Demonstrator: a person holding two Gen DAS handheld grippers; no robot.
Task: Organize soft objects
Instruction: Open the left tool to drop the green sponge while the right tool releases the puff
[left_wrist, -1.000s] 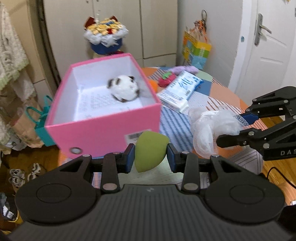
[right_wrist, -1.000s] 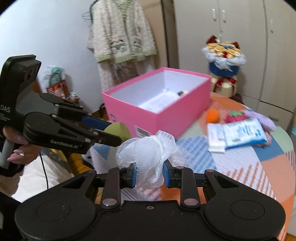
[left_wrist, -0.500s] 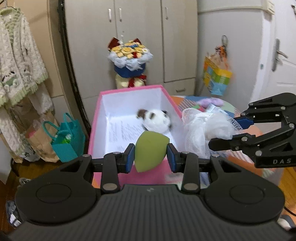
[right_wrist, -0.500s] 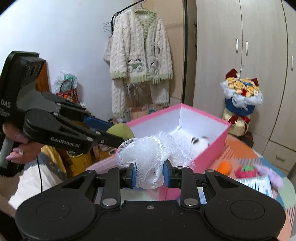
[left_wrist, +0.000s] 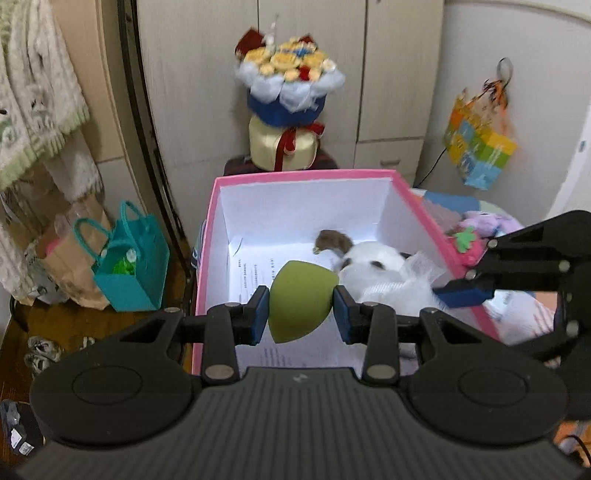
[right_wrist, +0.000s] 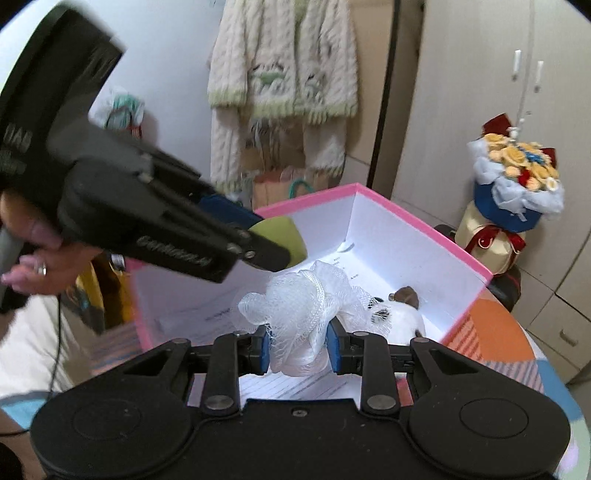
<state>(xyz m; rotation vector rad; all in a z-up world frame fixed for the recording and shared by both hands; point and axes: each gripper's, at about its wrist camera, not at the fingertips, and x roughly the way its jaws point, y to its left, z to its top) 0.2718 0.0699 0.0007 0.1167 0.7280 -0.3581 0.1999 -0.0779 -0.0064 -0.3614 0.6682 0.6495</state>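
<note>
My left gripper (left_wrist: 301, 314) is shut on a green egg-shaped sponge (left_wrist: 301, 299) and hangs over the open pink box (left_wrist: 295, 174). My right gripper (right_wrist: 297, 349) is shut on a white mesh bath puff (right_wrist: 306, 306), also above the box (right_wrist: 424, 225). A white and brown plush toy (left_wrist: 369, 254) lies on paper inside the box, also visible as the plush toy (right_wrist: 402, 314) in the right wrist view. In that view the left gripper (right_wrist: 273, 240) comes in from the left with the sponge (right_wrist: 284, 230). The right gripper's fingers (left_wrist: 465, 291) show at the right of the left view.
A flower bouquet (left_wrist: 288, 88) stands behind the box by the cupboards. A teal bag (left_wrist: 129, 269) and a paper bag sit on the floor at left, under a hanging cardigan (right_wrist: 284, 59). A purple plush (left_wrist: 487, 225) and red strawberry toy (left_wrist: 467, 243) lie on the patchwork table (right_wrist: 495, 332) to the right.
Both grippers have moved forward from the table's near side to above the pink box, each still holding its object. The box now fills the middle of both views.
</note>
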